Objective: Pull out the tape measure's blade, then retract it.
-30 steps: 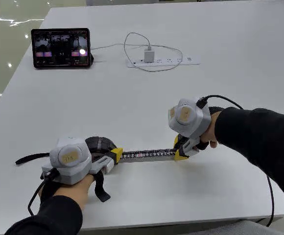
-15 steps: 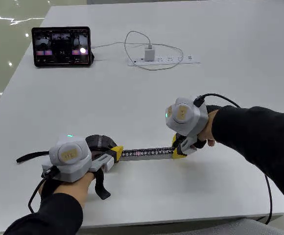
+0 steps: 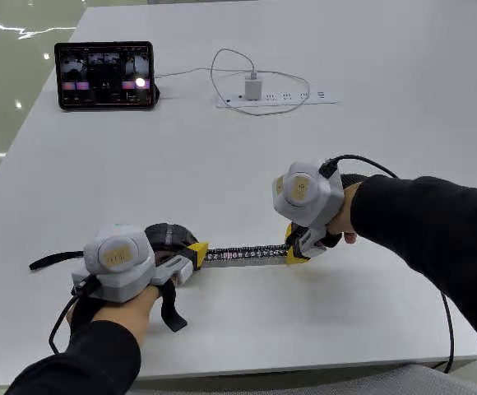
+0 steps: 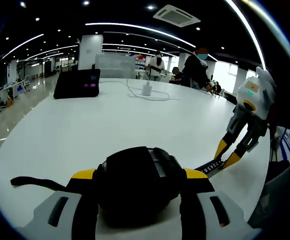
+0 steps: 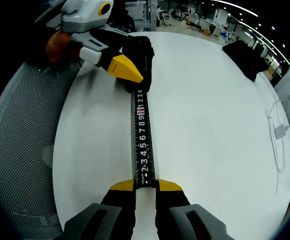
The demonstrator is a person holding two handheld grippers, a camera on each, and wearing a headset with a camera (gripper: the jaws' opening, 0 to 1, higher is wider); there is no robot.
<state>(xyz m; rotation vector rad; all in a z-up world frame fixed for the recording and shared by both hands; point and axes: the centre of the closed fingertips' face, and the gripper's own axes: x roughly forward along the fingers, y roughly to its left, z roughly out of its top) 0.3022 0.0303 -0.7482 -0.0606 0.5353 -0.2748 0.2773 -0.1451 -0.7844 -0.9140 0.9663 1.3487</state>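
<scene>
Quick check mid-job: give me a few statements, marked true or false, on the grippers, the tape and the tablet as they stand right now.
1. The left gripper is shut on the case. True.
2. The right gripper is open and clear of the blade. False: it pinches the blade's end.
3. The blade is fully wound in. False: it runs out from the case to the right gripper.
4. The tablet stands at the far left of the table, screen lit. True.
</scene>
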